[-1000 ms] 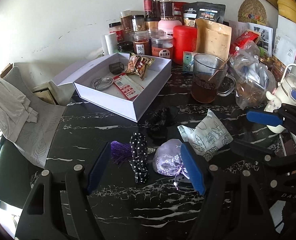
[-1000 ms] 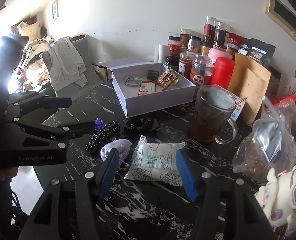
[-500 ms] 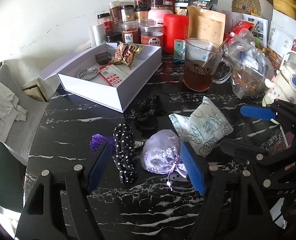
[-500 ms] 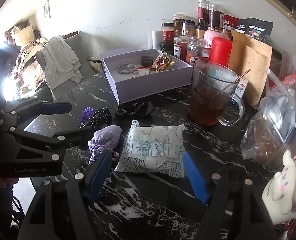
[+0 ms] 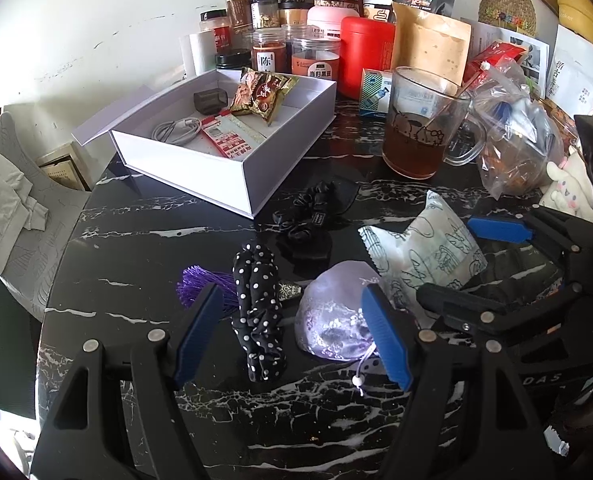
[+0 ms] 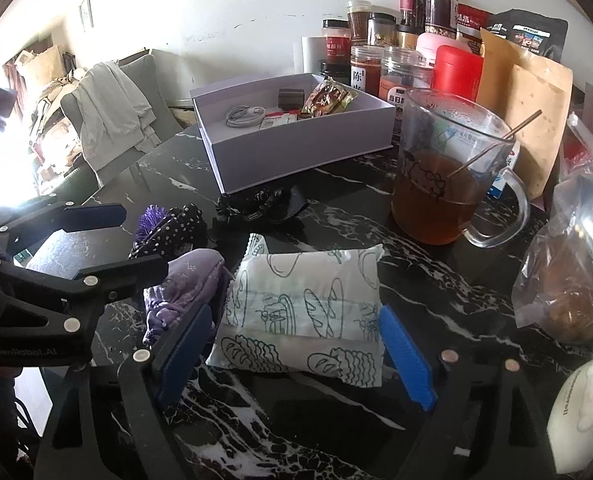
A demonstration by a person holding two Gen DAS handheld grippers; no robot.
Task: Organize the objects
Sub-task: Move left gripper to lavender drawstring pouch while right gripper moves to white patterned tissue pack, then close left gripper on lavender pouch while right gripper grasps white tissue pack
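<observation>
My left gripper [image 5: 290, 336] is open, its fingers on either side of a polka-dot scrunchie [image 5: 259, 328] and a lilac pouch [image 5: 332, 320] on the black marble table [image 5: 136, 248]. My right gripper [image 6: 292, 354] is open around a white bread-print snack packet [image 6: 304, 308], also in the left wrist view [image 5: 424, 252]. A black scrunchie [image 5: 310, 216] lies in front of an open white box [image 5: 232, 176] that holds a cable, a card, a dark case and a snack.
A glass mug of tea [image 5: 420, 136] with a stirrer stands right of the box. Jars, a red canister [image 5: 366, 56] and pouches line the wall. A clear plastic bag [image 6: 568, 264] and plush toy [image 6: 584, 412] sit right. A chair with clothes [image 6: 112, 112] stands left.
Both grippers have moved forward and lower towards the table. The right gripper's fingers now flank the snack packet; the left gripper's flank the scrunchie and pouch.
</observation>
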